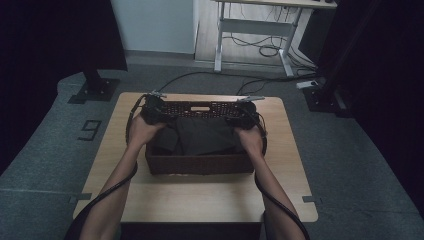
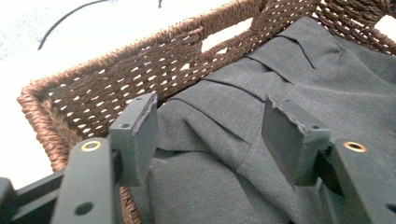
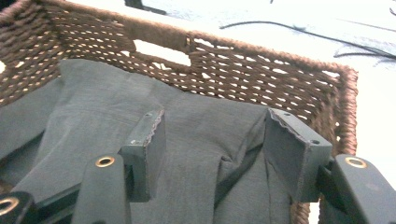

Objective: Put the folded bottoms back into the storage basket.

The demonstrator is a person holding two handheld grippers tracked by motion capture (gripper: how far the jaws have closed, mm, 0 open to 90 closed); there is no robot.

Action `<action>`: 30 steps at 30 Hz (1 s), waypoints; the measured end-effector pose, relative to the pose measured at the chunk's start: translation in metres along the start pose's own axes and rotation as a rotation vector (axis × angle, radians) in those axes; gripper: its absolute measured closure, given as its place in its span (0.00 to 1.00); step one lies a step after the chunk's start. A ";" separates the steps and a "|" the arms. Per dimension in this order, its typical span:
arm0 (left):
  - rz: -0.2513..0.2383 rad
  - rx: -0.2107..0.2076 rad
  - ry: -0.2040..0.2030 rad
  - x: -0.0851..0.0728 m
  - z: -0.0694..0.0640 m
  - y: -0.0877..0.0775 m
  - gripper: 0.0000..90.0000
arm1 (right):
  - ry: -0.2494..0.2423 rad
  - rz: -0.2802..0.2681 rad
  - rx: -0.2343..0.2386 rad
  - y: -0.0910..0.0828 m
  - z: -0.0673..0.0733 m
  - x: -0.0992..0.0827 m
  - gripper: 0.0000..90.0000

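A brown woven basket [image 1: 200,164] stands on the wooden table [image 1: 200,200] with a folded dark grey garment [image 1: 205,135] lying inside it. My left gripper [image 1: 152,107] is at the basket's far left corner. In the left gripper view it [image 2: 210,109] is open just above the garment [image 2: 299,79], close to the basket wall [image 2: 116,79]. My right gripper [image 1: 245,110] is at the far right corner. In the right gripper view it [image 3: 215,120] is open over a fold of the garment [image 3: 102,107], beside the basket wall [image 3: 261,70]. Neither pair of pads presses the cloth.
The basket takes up the far half of the table, and bare wood lies in front of it. On the floor behind run cables [image 1: 200,75], with a white desk frame [image 1: 250,30] farther back. Black stand bases sit at the left [image 1: 95,90] and the right [image 1: 325,97].
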State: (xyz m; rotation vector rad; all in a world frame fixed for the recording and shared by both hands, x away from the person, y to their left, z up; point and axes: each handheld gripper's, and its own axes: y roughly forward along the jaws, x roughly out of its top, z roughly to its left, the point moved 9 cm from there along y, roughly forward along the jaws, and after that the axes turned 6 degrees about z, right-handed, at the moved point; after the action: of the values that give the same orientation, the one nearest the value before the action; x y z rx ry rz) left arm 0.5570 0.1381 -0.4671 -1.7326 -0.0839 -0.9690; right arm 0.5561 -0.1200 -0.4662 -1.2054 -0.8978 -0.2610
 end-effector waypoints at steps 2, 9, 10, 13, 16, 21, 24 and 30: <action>-0.003 0.000 0.003 -0.002 0.001 0.000 0.34 | -0.015 0.011 0.028 0.002 0.003 -0.003 0.40; -0.008 -0.029 0.006 -0.005 0.001 0.000 0.23 | -0.036 0.021 0.062 0.007 0.005 -0.008 0.28; -0.012 -0.033 0.004 -0.005 0.000 -0.001 0.21 | -0.041 0.022 0.068 0.007 0.005 -0.009 0.26; -0.016 -0.027 0.007 -0.005 0.000 -0.003 0.16 | -0.040 0.009 0.086 0.006 0.006 -0.010 0.17; -0.022 -0.015 0.014 -0.005 -0.001 -0.006 0.10 | -0.055 0.015 0.090 0.004 0.007 -0.011 0.15; -0.021 0.001 0.035 -0.008 -0.002 -0.010 0.00 | -0.083 0.016 0.088 0.000 0.008 -0.013 0.14; -0.025 -0.005 0.035 -0.010 -0.002 -0.013 0.00 | -0.087 0.011 0.093 -0.003 0.009 -0.014 0.13; -0.030 0.004 0.042 -0.018 0.000 -0.019 0.00 | -0.102 0.005 0.089 -0.008 0.010 -0.015 0.12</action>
State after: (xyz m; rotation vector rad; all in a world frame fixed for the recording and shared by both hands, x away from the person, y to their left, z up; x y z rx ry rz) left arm 0.5358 0.1529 -0.4643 -1.7107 -0.0846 -1.0265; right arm 0.5369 -0.1183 -0.4709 -1.1457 -0.9849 -0.1548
